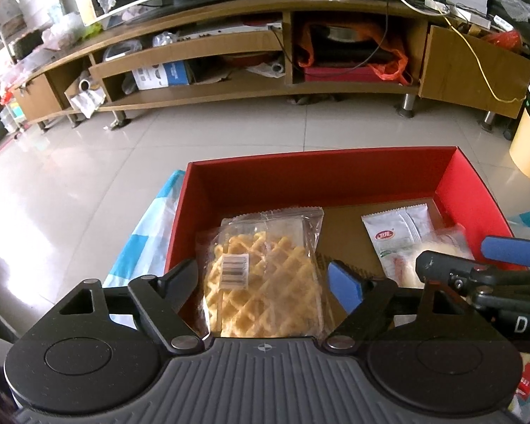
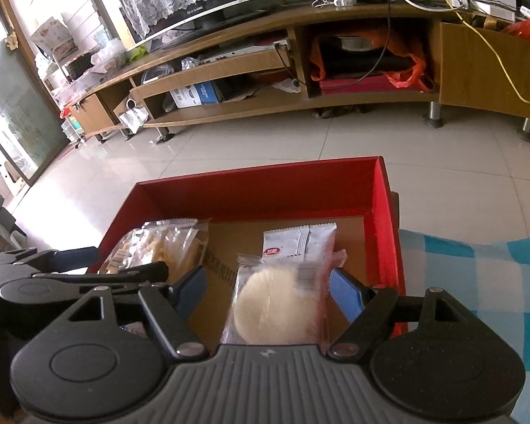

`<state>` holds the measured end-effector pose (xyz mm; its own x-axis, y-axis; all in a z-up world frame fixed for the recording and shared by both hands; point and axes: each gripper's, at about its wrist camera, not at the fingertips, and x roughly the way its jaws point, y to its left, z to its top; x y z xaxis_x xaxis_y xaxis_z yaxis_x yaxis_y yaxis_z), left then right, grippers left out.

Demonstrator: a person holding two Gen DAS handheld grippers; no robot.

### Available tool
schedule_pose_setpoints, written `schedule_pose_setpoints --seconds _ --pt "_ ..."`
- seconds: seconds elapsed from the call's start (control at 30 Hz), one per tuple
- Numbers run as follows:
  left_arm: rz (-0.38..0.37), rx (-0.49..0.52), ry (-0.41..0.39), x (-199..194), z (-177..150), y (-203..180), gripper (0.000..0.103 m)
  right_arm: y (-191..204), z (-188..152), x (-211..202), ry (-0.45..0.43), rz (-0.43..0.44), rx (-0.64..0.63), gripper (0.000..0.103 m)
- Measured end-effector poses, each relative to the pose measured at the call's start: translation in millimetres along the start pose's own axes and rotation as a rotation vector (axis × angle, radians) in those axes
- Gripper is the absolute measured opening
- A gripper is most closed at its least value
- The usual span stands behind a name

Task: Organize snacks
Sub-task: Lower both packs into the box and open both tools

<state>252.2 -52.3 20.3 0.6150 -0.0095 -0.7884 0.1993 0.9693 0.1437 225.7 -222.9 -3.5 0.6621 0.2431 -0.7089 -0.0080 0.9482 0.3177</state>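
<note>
A red box (image 1: 335, 173) sat open on a table covered with a blue-and-white checked cloth (image 2: 477, 282), its brown cardboard floor showing between the snacks inside. In the left wrist view, the left gripper (image 1: 265, 279) hung over the near left part of the box with its jaws spread wide, one on each side of a clear packet of waffles (image 1: 265, 275). The packet lay between the fingers, but gaps showed on both sides, so the pads did not press on it; the blue pad (image 1: 344, 282) on the right stood just beside the wrapper's edge. The waffle packet, with a small barcode sticker on top, lay in the box against the left wall. To its right, apart from it across a strip of bare floor, lay a white sachet (image 1: 402, 229) with a red logo. In the right wrist view, the right gripper (image 2: 268, 289) was lowered over the right half of the box with its jaws about half spread around a clear packet holding a round pale cake (image 2: 272, 304). Whether its pads touched the wrapper could not be told, since the plastic reached close to both fingers. That packet overlapped the near end of the white sachet. Beyond the box stood a long wooden TV stand (image 1: 229, 49) on a pale tiled floor (image 1: 88, 176).
</note>
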Motion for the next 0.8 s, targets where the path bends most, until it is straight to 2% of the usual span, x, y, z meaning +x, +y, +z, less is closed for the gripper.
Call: schedule_pose_setpoints --seconds 0.27,0.8 --pt "0.007 -0.011 -0.018 -7.7 3.0 1.8 0.089 1.3 -0.3 -3.9 -0.012 -0.006 0.003 0.076" --pt "-0.036 -0.019 -0.053 -44.8 -7.8 5.3 0.089 8.6 -7.3 -36.5 -0.042 0.01 0.002 0.076"
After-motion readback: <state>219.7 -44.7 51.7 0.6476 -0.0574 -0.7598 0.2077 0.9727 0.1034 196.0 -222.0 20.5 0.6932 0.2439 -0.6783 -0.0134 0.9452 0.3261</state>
